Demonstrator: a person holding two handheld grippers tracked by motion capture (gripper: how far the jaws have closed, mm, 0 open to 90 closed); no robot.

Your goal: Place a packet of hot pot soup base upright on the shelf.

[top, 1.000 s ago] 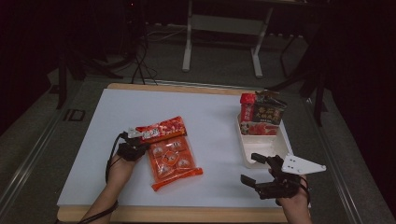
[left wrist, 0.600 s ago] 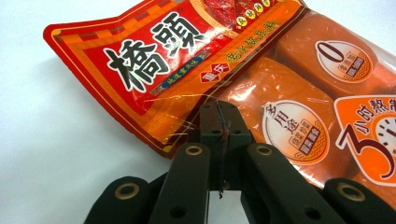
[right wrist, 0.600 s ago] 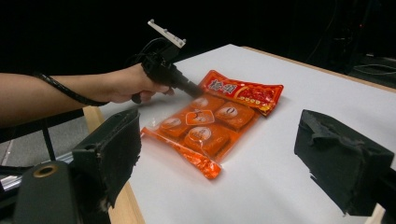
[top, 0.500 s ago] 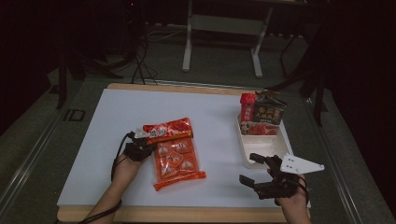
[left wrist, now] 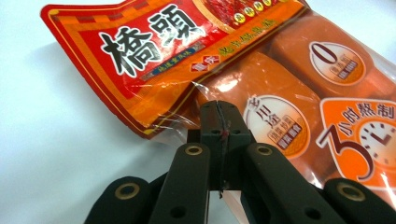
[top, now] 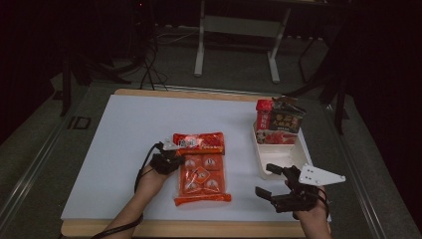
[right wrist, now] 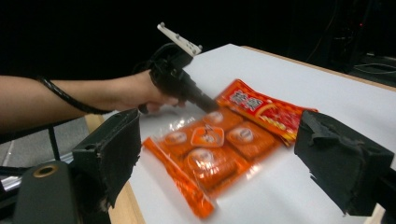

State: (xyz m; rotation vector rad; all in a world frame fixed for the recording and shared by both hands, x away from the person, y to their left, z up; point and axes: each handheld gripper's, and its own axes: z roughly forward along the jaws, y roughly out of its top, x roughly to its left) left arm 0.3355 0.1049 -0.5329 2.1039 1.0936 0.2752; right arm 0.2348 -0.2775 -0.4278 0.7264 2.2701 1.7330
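Shifted toward the table's middle since a second ago: orange snack pack (top: 201, 167), along with left gripper (top: 171, 162) at its left edge. Now flat on the white tabletop (top: 124, 134), front-centre, red header end farthest from the person, clear lower part with round orange portions toward the near edge. Pinched at the clear film edge just below the header, as seen in the left gripper view: left gripper (left wrist: 219, 121) jaws pressed fully together on the plastic of the snack pack (left wrist: 280, 84). Gripped from the pack's left side by a hand with a black cable around the wrist. Unmoved at the front right: right gripper (top: 273, 181), jaws wide apart, nothing between them, aimed at the pack (right wrist: 219, 144) in its own view. Farther right, well apart from the pack: white tray (top: 298, 157), red-and-dark boxes (top: 279, 122) standing at its far end.
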